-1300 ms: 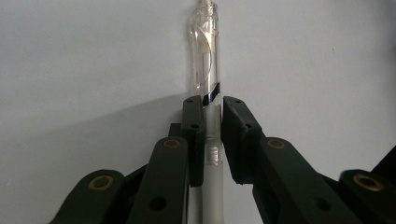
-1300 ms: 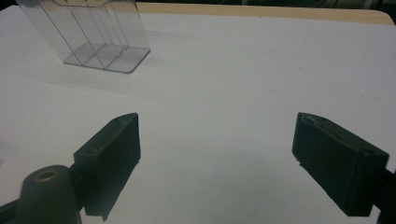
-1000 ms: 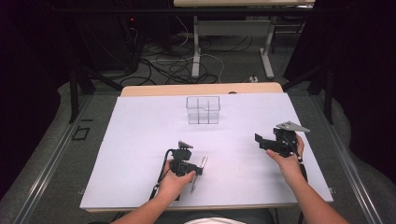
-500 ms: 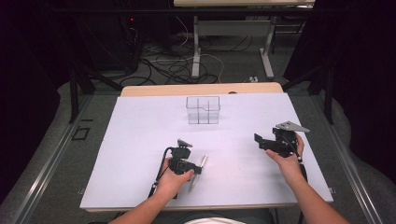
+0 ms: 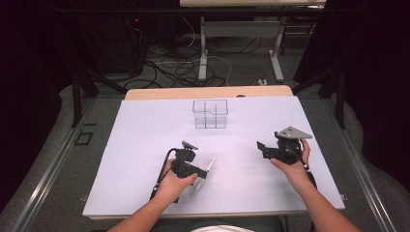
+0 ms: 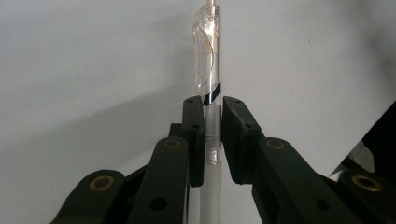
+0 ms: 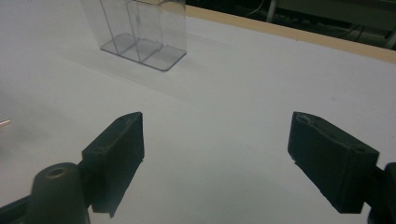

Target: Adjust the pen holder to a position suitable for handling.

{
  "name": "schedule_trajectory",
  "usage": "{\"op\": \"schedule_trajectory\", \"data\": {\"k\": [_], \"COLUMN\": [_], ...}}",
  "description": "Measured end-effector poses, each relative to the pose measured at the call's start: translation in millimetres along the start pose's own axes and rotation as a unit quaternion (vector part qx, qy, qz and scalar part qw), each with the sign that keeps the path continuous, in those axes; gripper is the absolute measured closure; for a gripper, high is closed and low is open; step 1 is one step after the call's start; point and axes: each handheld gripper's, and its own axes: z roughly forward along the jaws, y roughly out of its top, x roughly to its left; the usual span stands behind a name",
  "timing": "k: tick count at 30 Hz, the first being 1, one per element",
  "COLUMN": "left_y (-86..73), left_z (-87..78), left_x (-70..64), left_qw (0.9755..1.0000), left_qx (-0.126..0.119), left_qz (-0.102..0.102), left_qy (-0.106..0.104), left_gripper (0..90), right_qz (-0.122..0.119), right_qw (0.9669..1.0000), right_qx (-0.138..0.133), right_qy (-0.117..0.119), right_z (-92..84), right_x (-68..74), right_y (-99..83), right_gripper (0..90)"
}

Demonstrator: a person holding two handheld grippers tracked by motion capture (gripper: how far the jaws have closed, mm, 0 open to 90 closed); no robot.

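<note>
A clear plastic pen (image 6: 208, 60) with a white lower barrel and a black band runs straight up between the jaws of my left gripper (image 6: 213, 112), which is shut on its barrel. From above, that left gripper (image 5: 202, 171) holds the pen (image 5: 210, 165) low over the white sheet, near the front centre. My right gripper (image 5: 261, 150) hovers at the right of the sheet, pointing left, and is open. In its own view the right gripper (image 7: 217, 154) has nothing but bare sheet between its jaws. A clear divided pen holder (image 5: 210, 114) stands upright at the back centre, and the holder (image 7: 140, 28) also appears far off to the left.
A white sheet (image 5: 140, 145) covers the tabletop, and a wooden edge (image 5: 208, 92) shows along the back. Beyond the table are cables and metal table legs (image 5: 203, 48) on the floor. A metal rail (image 5: 48, 174) runs along the left side.
</note>
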Motion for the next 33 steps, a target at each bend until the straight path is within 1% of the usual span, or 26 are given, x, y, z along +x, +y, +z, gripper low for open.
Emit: {"op": "schedule_trajectory", "data": {"k": [4, 5, 6, 7, 9, 10, 11, 12, 13, 14, 15, 16, 17, 18, 19, 20, 21, 23, 25, 27, 29, 30, 31, 32, 33], "left_y": [0.5, 0.8, 0.8, 1.1, 1.5, 1.8, 1.9, 2.2, 2.3, 2.6, 2.7, 2.7, 2.6, 2.8, 2.8, 2.7, 2.7, 2.6, 2.5, 2.2, 2.1, 2.2, 2.3, 2.2, 2.1], "left_z": [-3.2, -3.9, -4.5, -5.7, -8.0, -9.3, -10.2, -11.6, -12.6, -13.8, -14.9, -15.4, -16.2, -16.6, -16.9, -17.1, -17.5, -18.0, -18.1, -18.1, -18.0, -18.1, -18.0, -17.7, -17.6], "left_x": [-0.9, -0.2, -0.6, 0.0, 0.8, 1.1, 1.1, 1.9, 1.8, 2.4, 2.8, 3.3, 3.6, 4.3, 4.9, 5.1, 5.3, 5.4, 5.4, 5.1, 5.2, 5.3, 5.3, 5.2, 4.8], "left_qw": [0.9999, 0.9999, 0.9999, 0.9999, 0.9997, 0.9996, 0.9995, 0.9993, 0.9994, 0.9993, 0.9993, 0.9993, 0.9993, 0.9993, 0.9993, 0.9993, 0.9993, 0.9992, 0.9992, 0.9993, 0.9992, 0.9991, 0.9990, 0.9990, 0.9991], "left_qx": [0.003, 0.003, 0.002, 0.003, 0.004, 0.006, 0.005, 0.006, 0.005, 0.004, 0.004, 0.002, 0.003, 0.003, 0.003, 0.002, 0.003, 0.003, 0.003, 0.004, 0.005, 0.007, 0.008, 0.007, 0.007], "left_qz": [0.012, 0.017, 0.013, 0.016, 0.024, 0.028, 0.029, 0.035, 0.034, 0.037, 0.037, 0.037, 0.036, 0.037, 0.038, 0.037, 0.038, 0.038, 0.039, 0.036, 0.038, 0.041, 0.042, 0.042, 0.040], "left_qy": [0.001, 0.001, -0.001, -0.003, -0.004, -0.004, -0.004, -0.004, -0.004, -0.005, -0.005, -0.006, -0.007, -0.006, -0.008, -0.008, -0.009, -0.010, -0.010, -0.010, -0.011, -0.011, -0.011, -0.011, -0.012], "left_gripper": [79.9, 79.9, 79.9, 79.9, 79.9, 79.9, 79.9, 79.9, 79.9, 79.9, 79.9, 79.9, 79.9, 79.9, 79.9, 79.9, 79.9, 79.9, 79.9, 79.9, 79.9, 79.9, 79.9, 79.9, 79.9], "right_qz": [-0.018, -0.018, -0.024, -0.027, -0.040, -0.047, -0.063, -0.077, -0.095, -0.112, -0.127, -0.146, -0.165, -0.190, -0.219, -0.245, -0.267, -0.310, -0.343, -0.360, -0.375, -0.377, -0.387, -0.395, -0.404], "right_qw": [0.9997, 0.9997, 0.9996, 0.9994, 0.9988, 0.9984, 0.9974, 0.9963, 0.9948, 0.9932, 0.9915, 0.9888, 0.9858, 0.9815, 0.9753, 0.9689, 0.9626, 0.9496, 0.9378, 0.9310, 0.9250, 0.9243, 0.9202, 0.9168, 0.9131], "right_qx": [-0.002, -0.002, -0.005, -0.006, -0.010, -0.009, -0.008, -0.006, 0.004, -0.003, 0.000, 0.001, -0.005, -0.007, -0.007, -0.013, -0.013, -0.014, -0.013, -0.012, -0.007, -0.003, -0.002, -0.004, -0.004], "right_qy": [0.013, 0.014, 0.015, 0.021, 0.025, 0.031, 0.035, 0.037, 0.035, 0.033, 0.030, 0.029, 0.026, 0.024, 0.029, 0.034, 0.041, 0.047, 0.049, 0.057, 0.058, 0.057, 0.059, 0.060, 0.057], "right_z": [-1.0, -1.8, -2.4, -3.5, -5.3, -6.3, -6.9, -7.5, -9.1, -8.5, -8.9, -8.9, -8.4, -8.2, -8.2, -8.5, -8.9, -9.1, -9.4, -9.3, -9.7, -10.0, -10.1, -10.1, -10.4], "right_x": [8.3, 10.6, 12.0, 13.8, 17.3, 19.4, 21.1, 24.2, 27.5, 31.1, 35.1, 38.9, 42.7, 46.3, 48.9, 51.8, 54.9, 60.7, 66.4, 71.7, 76.3, 78.9, 80.7, 82.7, 84.5], "right_y": [3.6, 4.6, 5.7, 6.9, 8.9, 9.9, 11.0, 11.3, 12.1, 11.9, 12.1, 12.3, 11.9, 11.8, 11.7, 10.9, 10.0, 9.0, 8.3, 7.7, 7.4, 6.5, 6.3, 5.8, 5.6], "right_gripper": [15.3, 15.3, 15.3, 15.3, 15.3, 15.4, 15.3, 15.3, 15.4, 15.4, 15.4, 15.7, 16.3, 17.5, 20.1, 24.4, 27.9, 29.9, 30.8, 32.4, 33.0, 33.1, 33.9, 35.1, 36.0]}}
